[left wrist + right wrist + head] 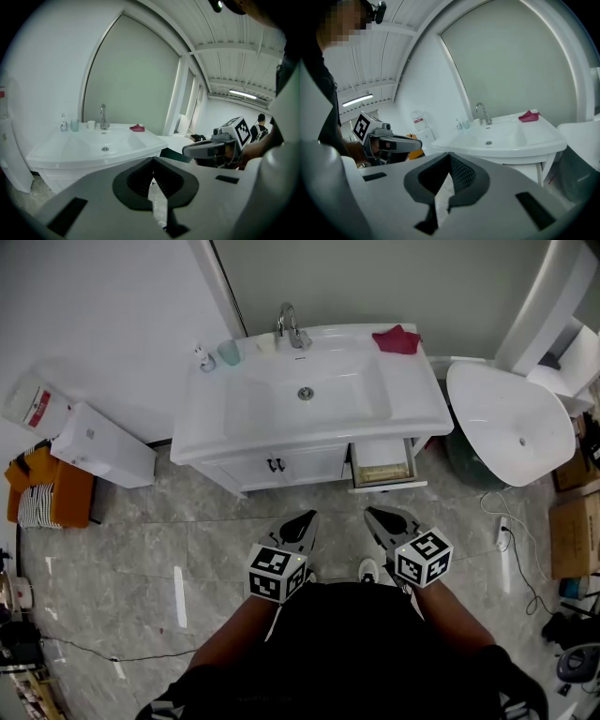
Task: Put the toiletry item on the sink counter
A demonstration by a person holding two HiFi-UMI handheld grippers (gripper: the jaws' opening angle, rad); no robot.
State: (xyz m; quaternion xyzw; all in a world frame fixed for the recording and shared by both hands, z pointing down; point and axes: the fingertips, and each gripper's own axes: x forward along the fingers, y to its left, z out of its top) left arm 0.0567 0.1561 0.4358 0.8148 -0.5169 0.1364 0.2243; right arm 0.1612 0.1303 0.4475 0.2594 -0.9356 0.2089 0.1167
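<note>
Both tools hang short of the vanity, over the floor, and neither holds anything. The left tool (306, 521) and the right tool (377, 518) each have their jaws pressed together on nothing. The likely toiletry item (382, 457) is a pale, flat thing lying in the open drawer (386, 486) under the front right corner of the sink surface (422, 390). What it is exactly cannot be made out. It lies just ahead of the right tool, which is the nearer of the two. Its long axis seems to run along the surface's front edge, and no end reads as a top, so which way it points is unclear. A small bottle (202, 358) and a cup (229, 352) stand at the back left corner.
</note>
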